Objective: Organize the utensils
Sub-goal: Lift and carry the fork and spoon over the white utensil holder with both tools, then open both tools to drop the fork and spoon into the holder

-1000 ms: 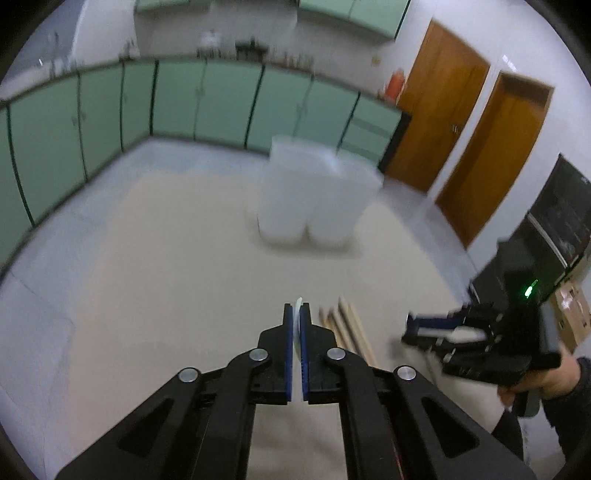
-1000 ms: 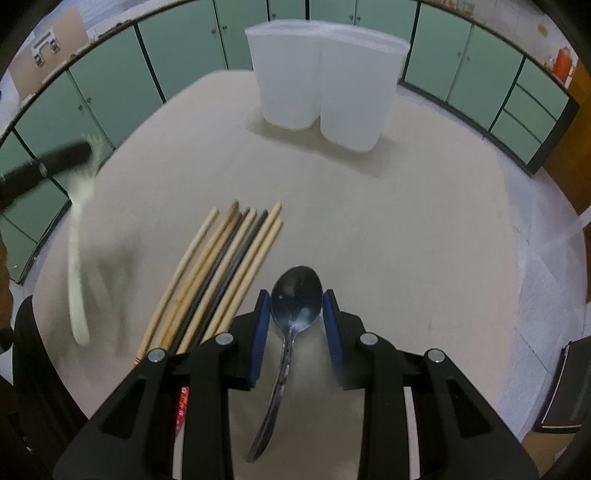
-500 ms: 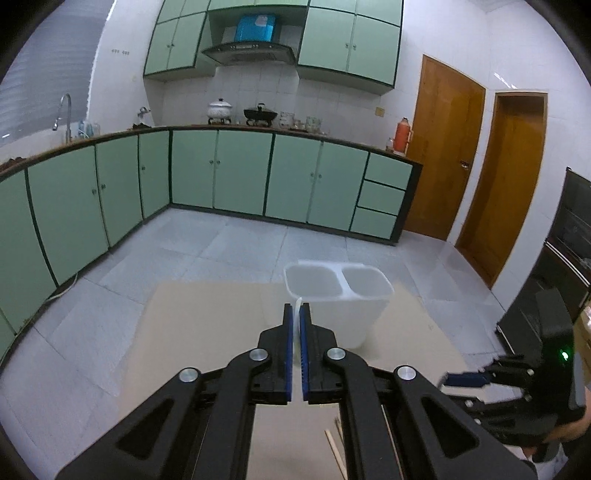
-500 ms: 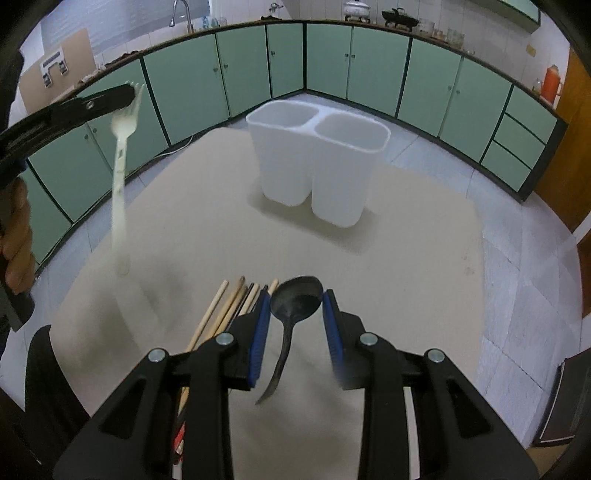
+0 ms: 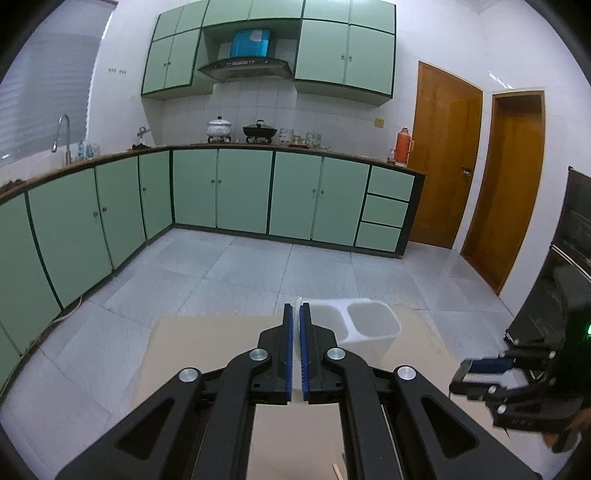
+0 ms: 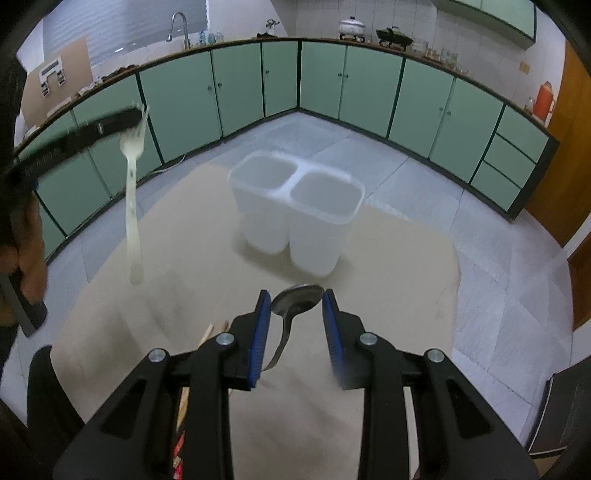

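spoon sits between the right tongs, bowl pinched by the blue pads, handle hanging down. fork, white, hangs from the left tongs, which are clamped tight on its top end. white bin with two cups stands on the tan table, ahead of both tongs. wooden sticks lie just below the right tongs, on their left side.

green cabinets, two wooden doors, orange thermos, faucet.
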A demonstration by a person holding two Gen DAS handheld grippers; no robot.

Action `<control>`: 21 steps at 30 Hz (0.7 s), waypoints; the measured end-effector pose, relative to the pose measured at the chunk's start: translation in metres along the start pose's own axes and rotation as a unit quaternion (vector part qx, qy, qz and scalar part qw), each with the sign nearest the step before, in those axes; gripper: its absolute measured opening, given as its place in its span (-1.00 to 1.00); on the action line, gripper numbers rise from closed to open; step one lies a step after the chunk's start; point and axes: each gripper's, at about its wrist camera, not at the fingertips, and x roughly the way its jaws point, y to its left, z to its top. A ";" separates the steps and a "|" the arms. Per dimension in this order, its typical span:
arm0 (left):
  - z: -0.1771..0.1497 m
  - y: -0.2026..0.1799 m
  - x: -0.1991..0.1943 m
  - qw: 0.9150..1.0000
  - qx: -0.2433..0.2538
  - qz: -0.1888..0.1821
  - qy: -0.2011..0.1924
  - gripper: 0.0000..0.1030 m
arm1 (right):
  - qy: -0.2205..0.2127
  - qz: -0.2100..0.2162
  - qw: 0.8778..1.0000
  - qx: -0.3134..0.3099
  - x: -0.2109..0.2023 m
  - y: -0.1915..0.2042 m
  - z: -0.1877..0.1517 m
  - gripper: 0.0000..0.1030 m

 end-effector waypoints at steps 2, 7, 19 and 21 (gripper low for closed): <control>0.005 -0.002 0.005 1.000 0.004 0.000 -0.003 -0.94 | -0.007 -0.006 1.000 -0.005 -0.003 -0.001 0.015 -0.47; 0.020 -0.004 0.018 1.000 0.013 0.006 -0.012 -0.94 | -0.033 -0.017 0.999 -0.012 -0.015 -0.009 0.060 -0.47; 0.068 0.004 0.090 0.998 0.020 0.050 -0.043 -0.94 | -0.064 -0.042 0.997 -0.023 -0.006 -0.034 0.152 -0.47; 0.066 0.005 0.107 0.997 0.023 0.061 -0.051 -0.94 | -0.059 -0.049 0.997 -0.025 0.007 -0.038 0.153 -0.47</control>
